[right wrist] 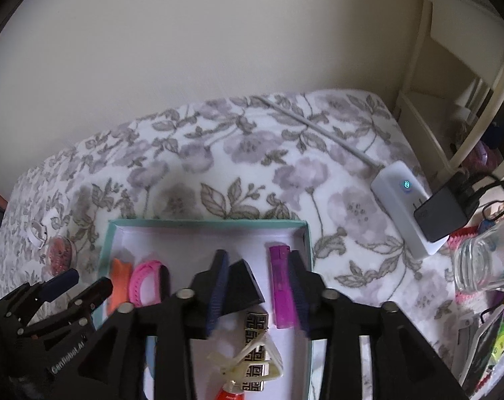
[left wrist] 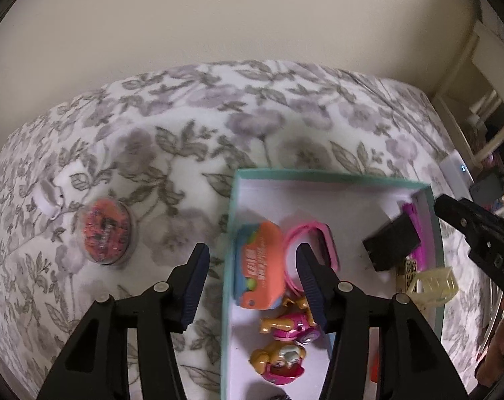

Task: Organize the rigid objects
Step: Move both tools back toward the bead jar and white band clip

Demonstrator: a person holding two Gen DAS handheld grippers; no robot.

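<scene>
A teal-rimmed box [left wrist: 318, 176] lies on a floral bedspread. It holds an orange-and-blue toy [left wrist: 258, 266], a pink watch band [left wrist: 313, 245], two toy figures [left wrist: 285, 326], a black block [left wrist: 390, 246], a purple lighter [left wrist: 415, 230], a cream hair clip [left wrist: 435, 285] and a patterned lighter [right wrist: 257, 346]. A round clear tub of red beads [left wrist: 105, 231] sits on the bedspread left of the box. My left gripper [left wrist: 252, 286] is open and empty over the box's left wall. My right gripper [right wrist: 257, 288] is open above the box, with the black block [right wrist: 242, 286] and purple lighter [right wrist: 280, 286] between its fingers.
A white power strip [right wrist: 402, 200] with a black adapter [right wrist: 443, 210] and cables lies right of the box. A glass jar [right wrist: 478, 263] and clutter stand at the far right. A small white piece [left wrist: 48, 196] lies by the bead tub. A wall runs behind the bed.
</scene>
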